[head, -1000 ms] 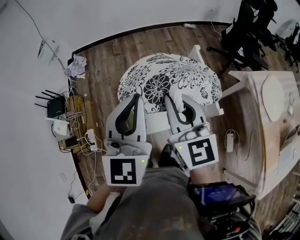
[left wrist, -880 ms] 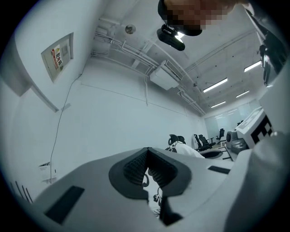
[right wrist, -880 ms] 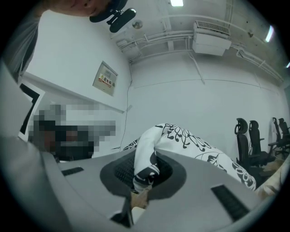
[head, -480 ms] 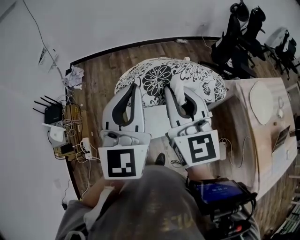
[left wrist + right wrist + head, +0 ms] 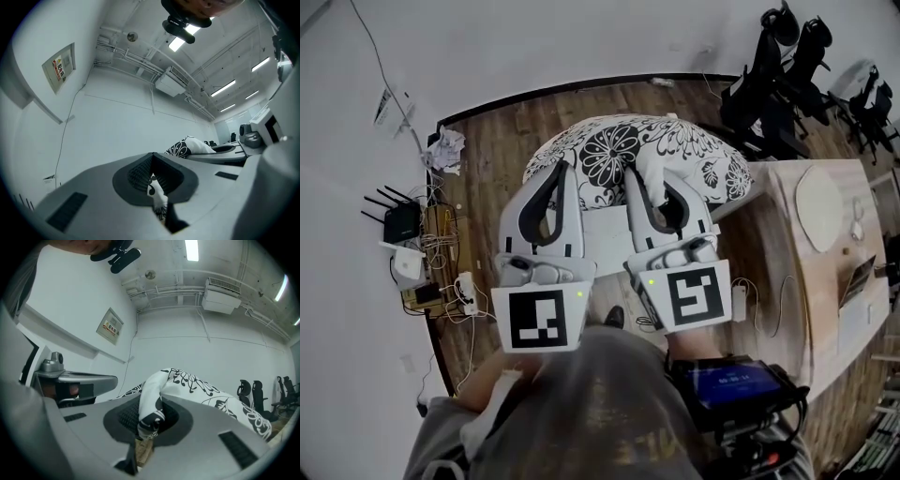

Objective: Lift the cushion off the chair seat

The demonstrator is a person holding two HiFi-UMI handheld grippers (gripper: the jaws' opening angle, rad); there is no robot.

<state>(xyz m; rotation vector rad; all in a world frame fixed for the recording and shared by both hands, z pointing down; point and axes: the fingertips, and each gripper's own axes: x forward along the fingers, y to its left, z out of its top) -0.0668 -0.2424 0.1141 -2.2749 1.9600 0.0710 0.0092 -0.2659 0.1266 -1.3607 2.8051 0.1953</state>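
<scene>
White cushion point(image 5: 661, 150) w/ black floral print sits at 12 o'clock in head view, over white chair seat point(image 5: 607, 228). Bare strip of that seat shows at its 6 o'clock, btwn the two tongs.

L tongs point(image 5: 563, 173) are closed narrow on the near edge, approx 7 o'clock of it. Left gripper view shows a thin tongue of printed fabric pinched btwn the dark pads point(image 5: 136, 171), jaws almost together.

R tongs point(image 5: 645, 183) are clamped on the near edge too, approx 6 o'clock. Right gripper view shows a thick white fold w/ black print bunched btwn the jaws, rest of the fabric spreading off toward 3 o'clock.

Both tongs lie side by side, tips toward 12, marker cubes toward 6. Can't tell if the far side is clear of the seat.

Wood floor point(image 5: 502, 150) lies all round. Router point(image 5: 398, 225) and cable tangle point(image 5: 450, 281) are at 9 o'clock, crumpled paper point(image 5: 445, 150) at 10, black office chairs point(image 5: 778, 66) at 2, and a pale wood tabletop point(image 5: 811, 262) at 3.
</scene>
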